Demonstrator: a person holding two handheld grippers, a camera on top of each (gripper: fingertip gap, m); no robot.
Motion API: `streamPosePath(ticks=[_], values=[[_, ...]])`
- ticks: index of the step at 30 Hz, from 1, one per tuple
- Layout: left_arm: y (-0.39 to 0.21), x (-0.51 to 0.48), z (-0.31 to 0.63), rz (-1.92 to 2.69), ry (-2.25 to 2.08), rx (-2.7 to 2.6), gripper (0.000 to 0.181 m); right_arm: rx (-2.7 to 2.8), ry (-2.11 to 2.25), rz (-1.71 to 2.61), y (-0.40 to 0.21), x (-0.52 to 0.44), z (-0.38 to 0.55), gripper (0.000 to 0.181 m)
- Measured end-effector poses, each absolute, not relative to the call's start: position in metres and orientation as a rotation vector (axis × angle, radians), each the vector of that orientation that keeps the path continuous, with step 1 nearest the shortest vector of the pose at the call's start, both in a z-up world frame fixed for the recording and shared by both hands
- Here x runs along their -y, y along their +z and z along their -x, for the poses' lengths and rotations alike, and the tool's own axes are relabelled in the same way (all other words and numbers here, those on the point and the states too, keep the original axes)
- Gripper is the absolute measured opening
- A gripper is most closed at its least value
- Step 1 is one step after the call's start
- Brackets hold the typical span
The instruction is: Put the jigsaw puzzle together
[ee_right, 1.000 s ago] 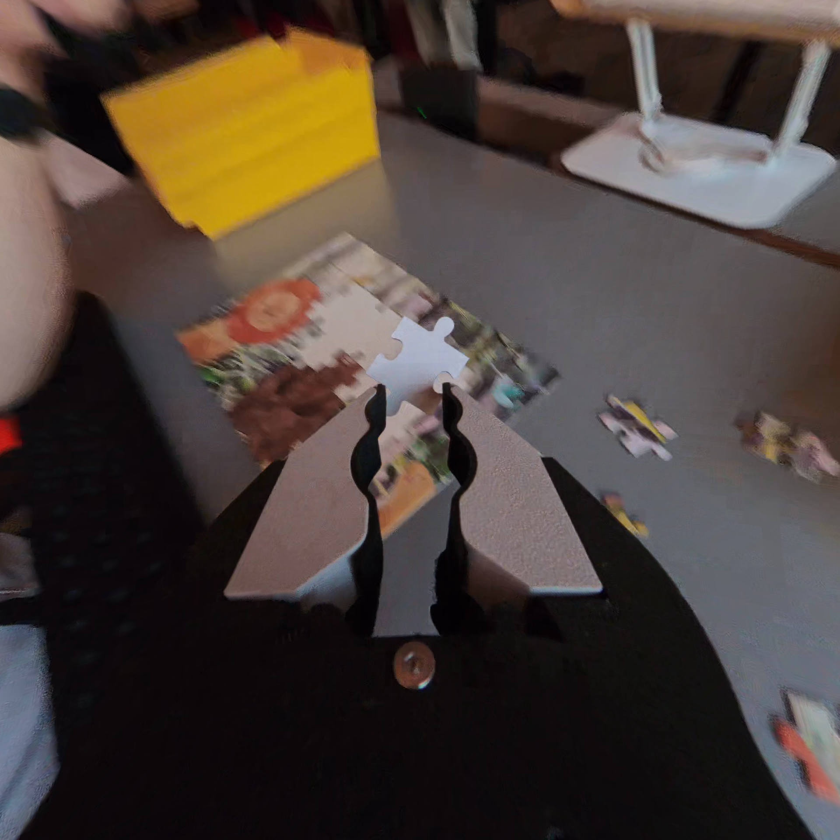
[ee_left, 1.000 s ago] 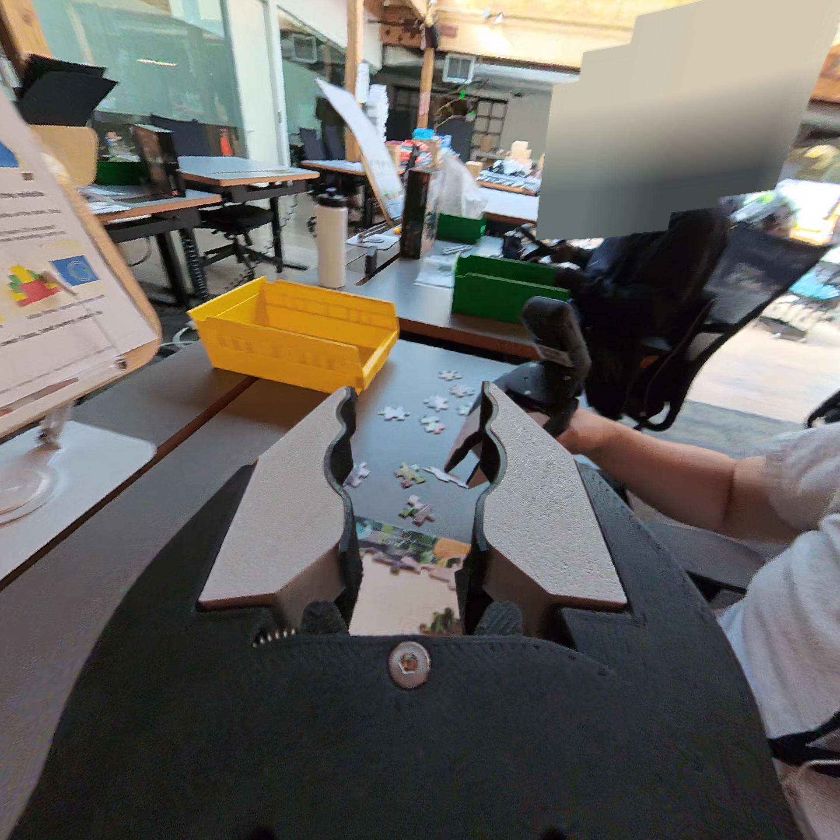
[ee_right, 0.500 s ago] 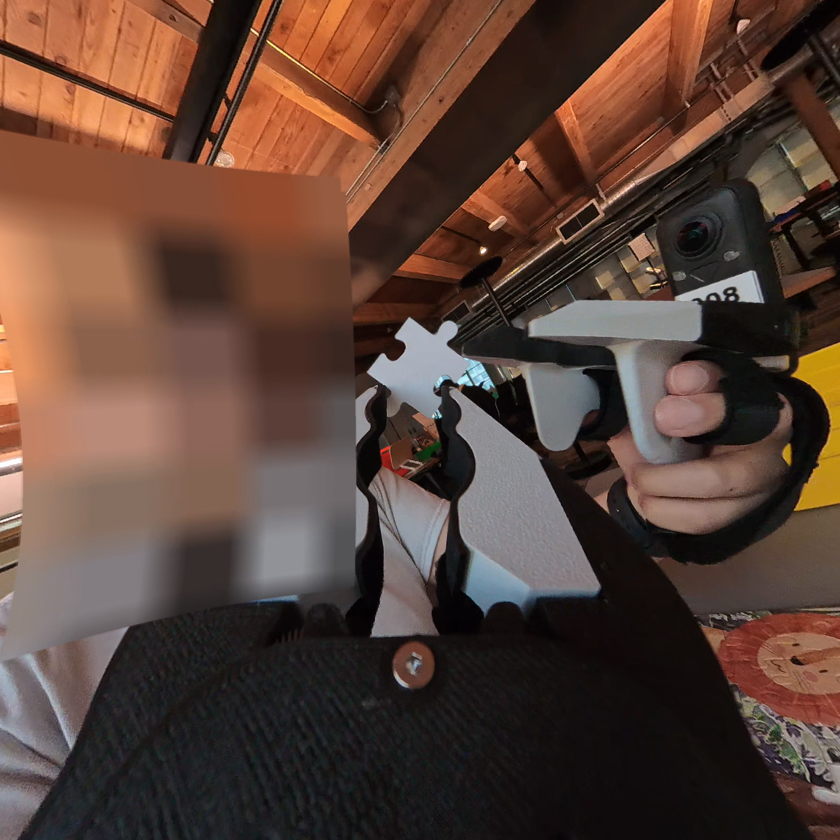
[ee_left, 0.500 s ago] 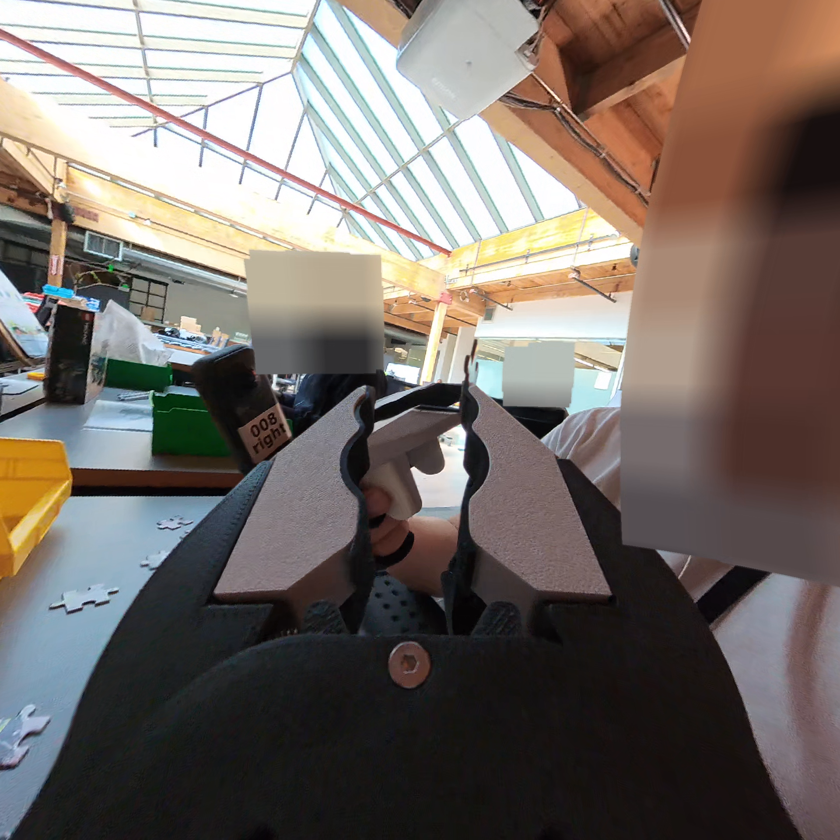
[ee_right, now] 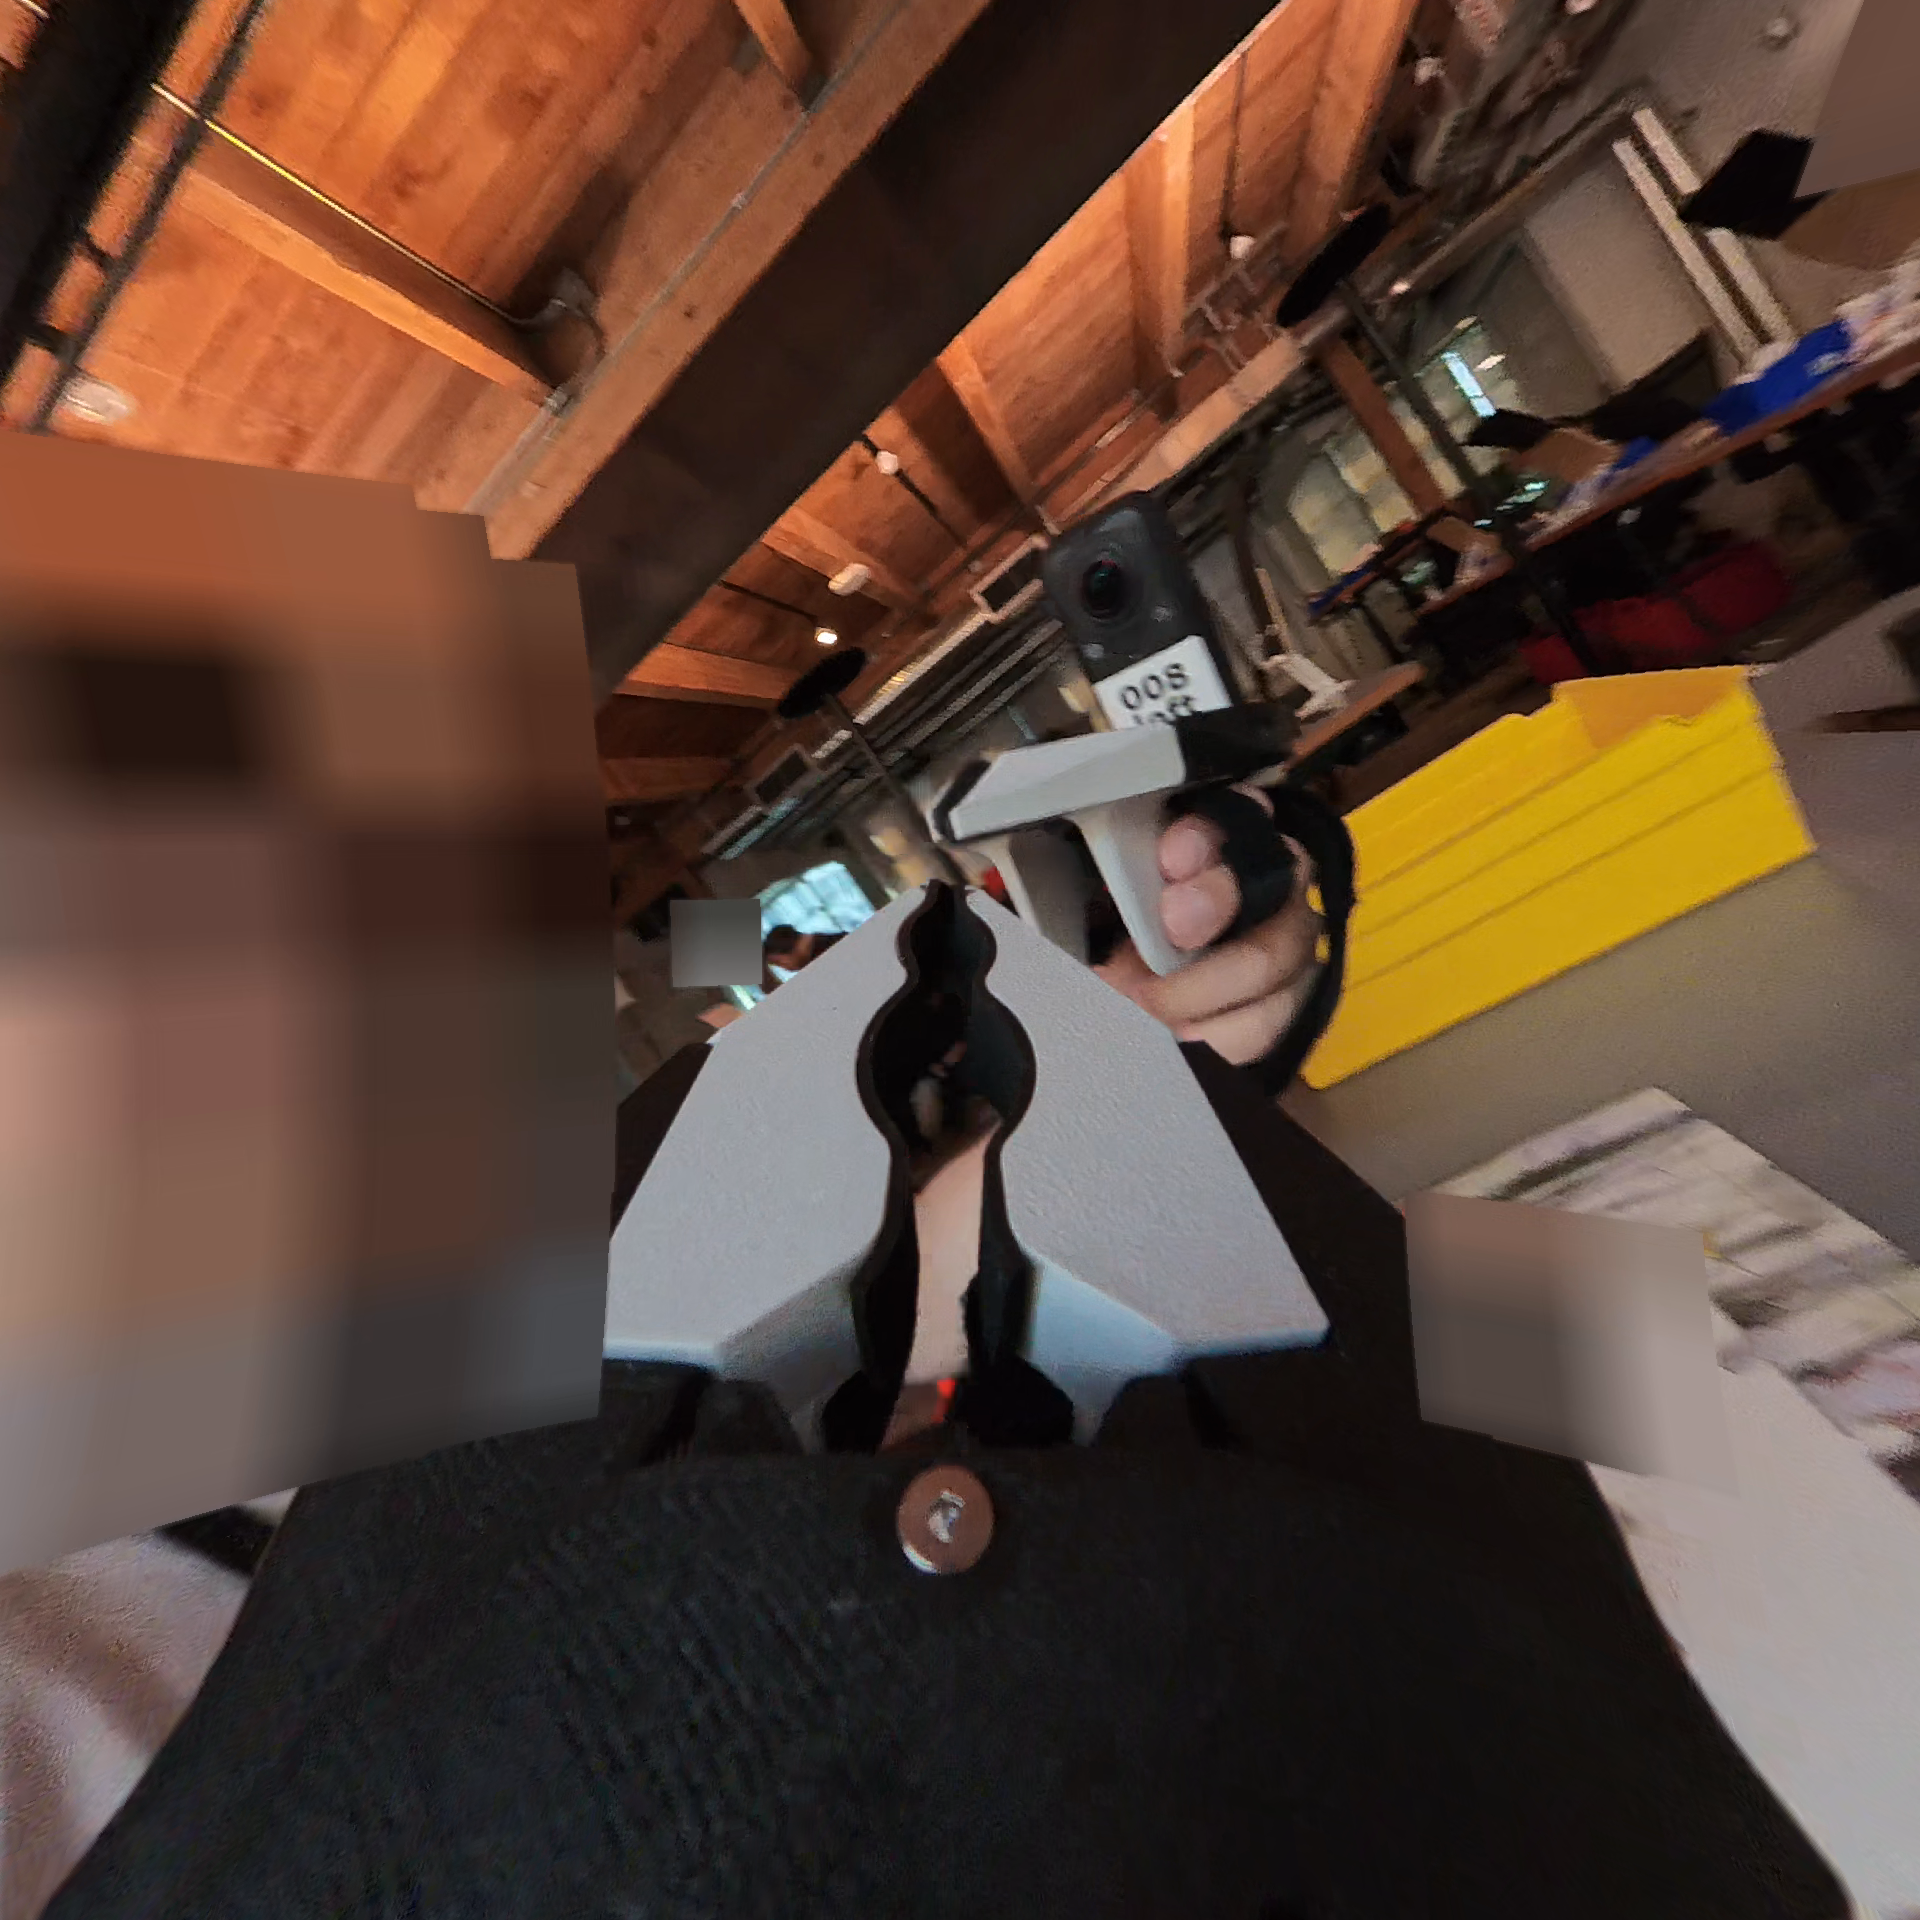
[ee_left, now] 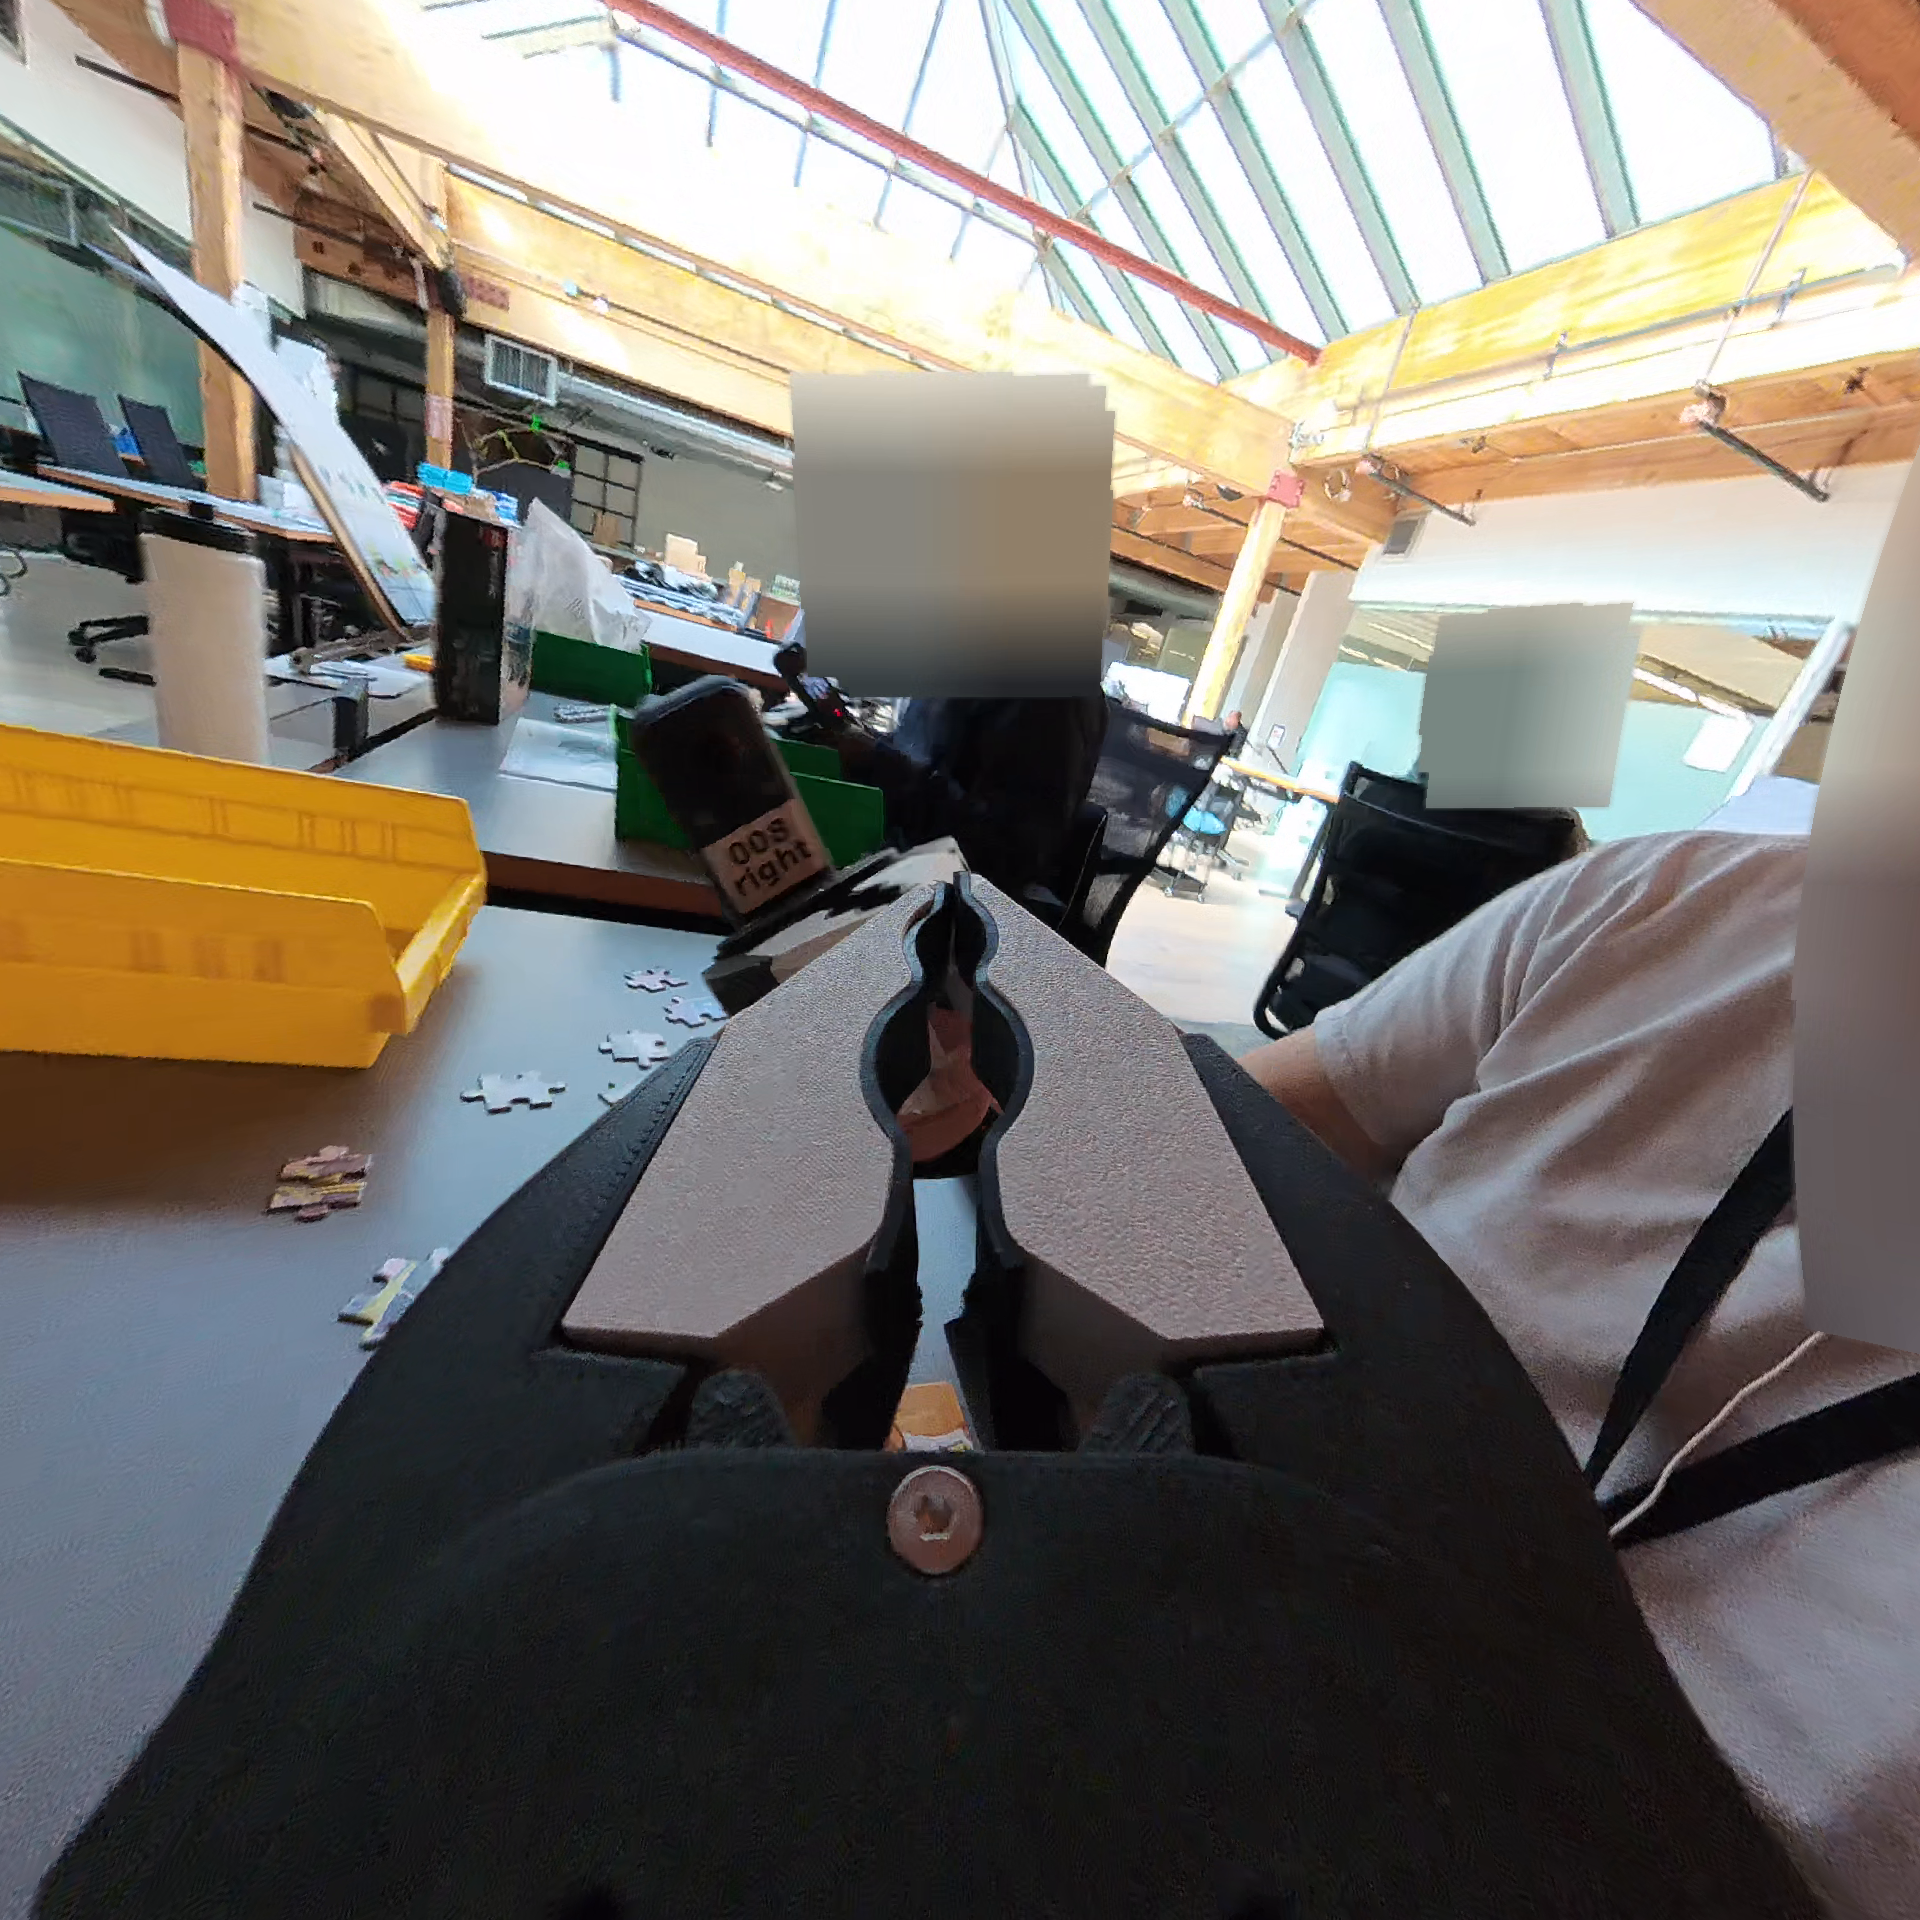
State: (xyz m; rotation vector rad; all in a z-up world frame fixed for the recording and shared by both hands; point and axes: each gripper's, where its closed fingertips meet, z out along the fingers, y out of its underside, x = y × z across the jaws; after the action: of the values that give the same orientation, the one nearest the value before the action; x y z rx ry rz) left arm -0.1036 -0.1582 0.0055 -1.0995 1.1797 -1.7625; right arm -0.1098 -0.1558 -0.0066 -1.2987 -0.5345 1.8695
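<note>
Both grippers point up, away from the worktop (ee_left: 208, 1351). The left gripper (ee_left: 951, 894) has its fingers pressed together, and the right gripper (ee_right: 948, 896) too, apparently holding nothing.

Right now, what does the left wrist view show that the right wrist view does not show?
Only the left wrist view shows loose puzzle pieces on the grey table, green bins and the skylight. Only the right wrist view shows the wooden ceiling and the hand holding the left gripper. Both show the yellow bin and a shut gripper in front; the right gripper holds nothing.
</note>
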Motion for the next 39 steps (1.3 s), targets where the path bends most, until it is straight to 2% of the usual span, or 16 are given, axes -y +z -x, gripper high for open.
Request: streamPosePath(ticks=[1,5,8,12,14,17,19,20,21,23,24,31,32,33,39], values=[[0.006,0.152,0.107,1.112,-1.764,-1.149,0.0,0.543,1.788,1.341,-0.013,0.151,0.107,0.0],[0.008,0.133,0.123,1.144,-1.786,-1.065,0.0,0.671,1.492,1.477,-0.038,0.146,0.101,0.0],[0.007,0.124,0.13,1.169,-1.767,-1.038,0.0,0.893,1.071,1.678,-0.09,0.13,0.102,0.027],[0.011,0.126,0.136,1.146,-1.761,-1.048,0.0,1.316,0.626,1.818,-0.175,0.121,0.107,0.037],[0.012,0.127,0.139,1.139,-1.749,-1.059,0.0,1.406,0.614,1.87,-0.201,0.122,0.115,0.044],[0.012,0.13,0.14,1.133,-1.742,-1.077,0.0,1.454,0.6,1.898,-0.223,0.118,0.123,0.045],[0.01,0.13,0.14,1.15,-1.744,-1.086,0.008,1.488,0.553,1.937,-0.238,0.116,0.121,0.045],[0.008,0.128,0.139,1.17,-1.738,-1.081,0.019,1.497,0.545,1.946,-0.242,0.115,0.121,0.046],[0.006,0.124,0.137,1.195,-1.727,-1.067,0.031,1.48,0.573,1.945,-0.241,0.115,0.123,0.045],[0.002,0.118,0.135,1.238,-1.713,-1.046,0.039,1.455,0.575,1.976,-0.242,0.112,0.121,0.037],[0.001,0.116,0.135,1.254,-1.714,-1.037,0.04,1.464,0.599,1.973,-0.241,0.114,0.122,0.019],[-0.01,0.096,0.142,1.363,-1.719,-0.956,0.045,1.466,0.576,1.936,-0.235,0.115,0.118,0.017],[-0.009,0.095,0.144,1.359,-1.723,-0.946,0.045,1.465,0.566,1.932,-0.234,0.115,0.116,0.003],[-0.008,0.094,0.145,1.355,-1.723,-0.938,0.045,1.467,0.563,1.921,-0.232,0.115,0.115,0.0],[-0.014,0.09,0.149,1.388,-1.679,-0.946,0.045,1.39,0.564,1.862,-0.213,0.11,0.109,0.003]])
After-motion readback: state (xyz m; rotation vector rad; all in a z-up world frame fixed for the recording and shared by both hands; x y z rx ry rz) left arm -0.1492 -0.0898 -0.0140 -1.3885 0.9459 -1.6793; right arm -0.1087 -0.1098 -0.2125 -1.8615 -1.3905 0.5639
